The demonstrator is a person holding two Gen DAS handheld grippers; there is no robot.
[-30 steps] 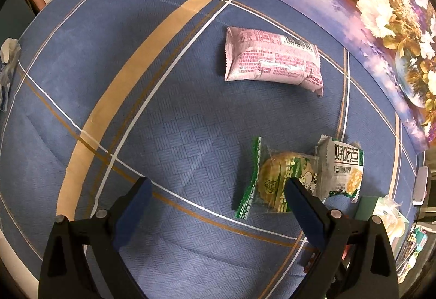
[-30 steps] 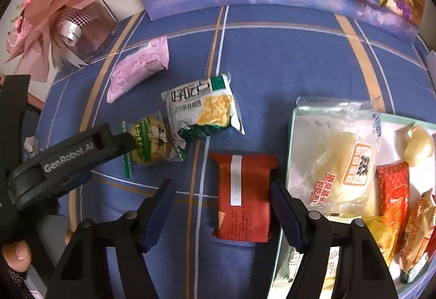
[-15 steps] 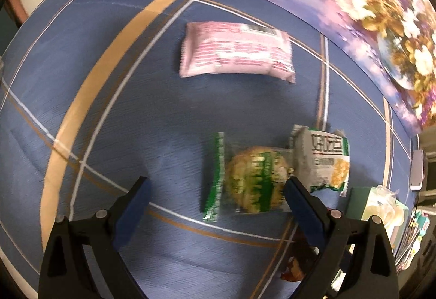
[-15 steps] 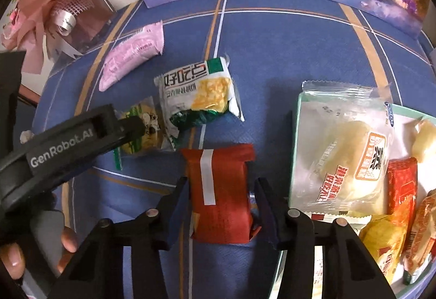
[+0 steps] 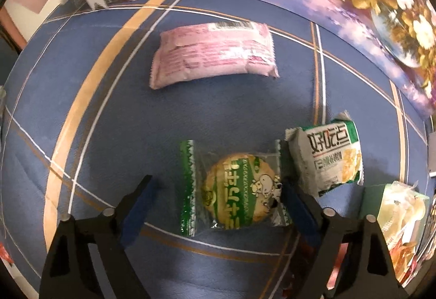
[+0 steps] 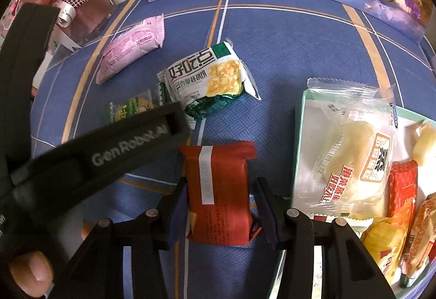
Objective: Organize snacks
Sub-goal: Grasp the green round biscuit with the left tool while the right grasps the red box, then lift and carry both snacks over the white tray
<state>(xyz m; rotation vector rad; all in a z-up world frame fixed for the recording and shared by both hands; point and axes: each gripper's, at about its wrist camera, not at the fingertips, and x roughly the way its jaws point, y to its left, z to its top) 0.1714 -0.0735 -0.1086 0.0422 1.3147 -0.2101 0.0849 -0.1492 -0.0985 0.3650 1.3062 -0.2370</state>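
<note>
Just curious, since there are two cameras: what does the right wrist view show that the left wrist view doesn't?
Only the right wrist view: the right gripper clamped on a red foil snack packet.
Only the left wrist view: the left gripper's blue pads, closing around the green round-biscuit packet without yet pinching it.
Both: the pink wrapped snack and the white-and-green snack pack.

- The left claw's black body (image 6: 90, 160) blocks most of the green cookie packet (image 6: 130, 105) in the right wrist view.
- The tray (image 6: 298, 135) runs off the right edge, and the snacks piled there overlap each other.
- The flower painting (image 5: 354, 7) is smeared with blur.
- The date print on the red packet (image 6: 220, 190) is too small to read.
</note>
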